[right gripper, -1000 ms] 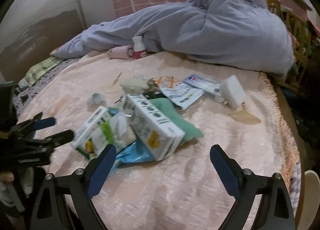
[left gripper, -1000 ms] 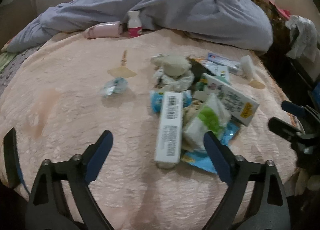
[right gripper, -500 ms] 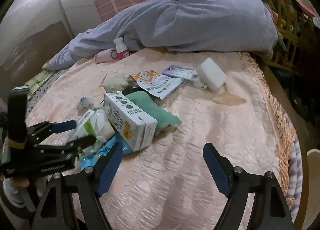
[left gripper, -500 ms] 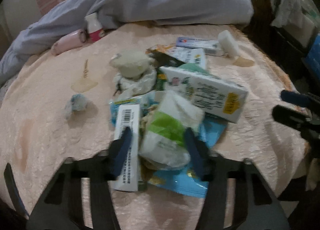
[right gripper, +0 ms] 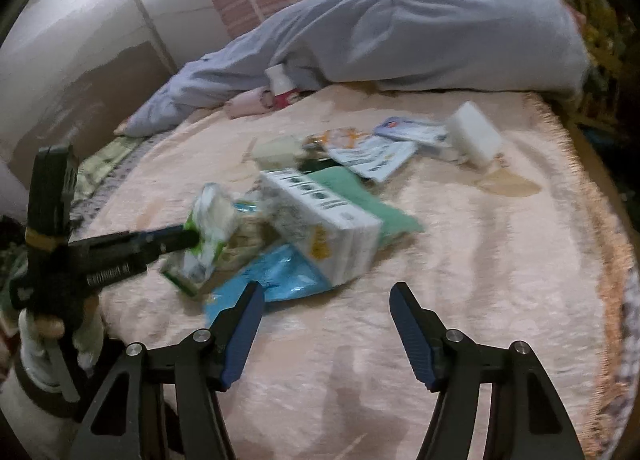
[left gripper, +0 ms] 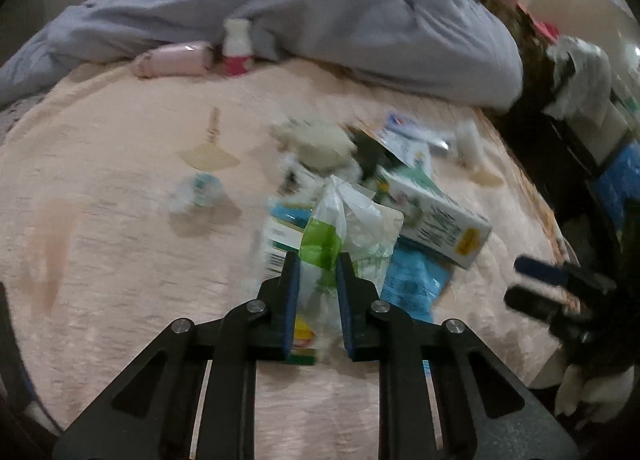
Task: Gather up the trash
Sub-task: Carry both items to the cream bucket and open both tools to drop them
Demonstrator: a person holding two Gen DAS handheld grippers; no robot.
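Note:
A pile of trash lies on the pink bed cover [left gripper: 120, 260]. My left gripper [left gripper: 317, 260] is closing, and its pads press on a white and green plastic wrapper [left gripper: 348, 216] that stands up from the pile. The right wrist view shows that left gripper [right gripper: 188, 238] pinching the wrapper [right gripper: 212, 220] from the left. My right gripper [right gripper: 327, 292] hangs over the bare cover in front of a blue packet [right gripper: 276, 268]; its jaws are closing with nothing between them. A white carton [right gripper: 320, 216] lies on the packet.
A barcode box [left gripper: 276, 244], crumpled tissue [left gripper: 320, 140], a small wrapper [left gripper: 198, 188], leaflets [right gripper: 372, 156], a green cloth [right gripper: 360, 200] and a white block [right gripper: 474, 136] are scattered around. A grey quilt [left gripper: 320, 20], a pink case [left gripper: 172, 60] and a small bottle [left gripper: 236, 48] lie at the back. The bed edge runs on the right.
My left gripper came forward onto the pile and closed from wide open onto the white and green wrapper, which now stands up. My right gripper's jaws have narrowed.

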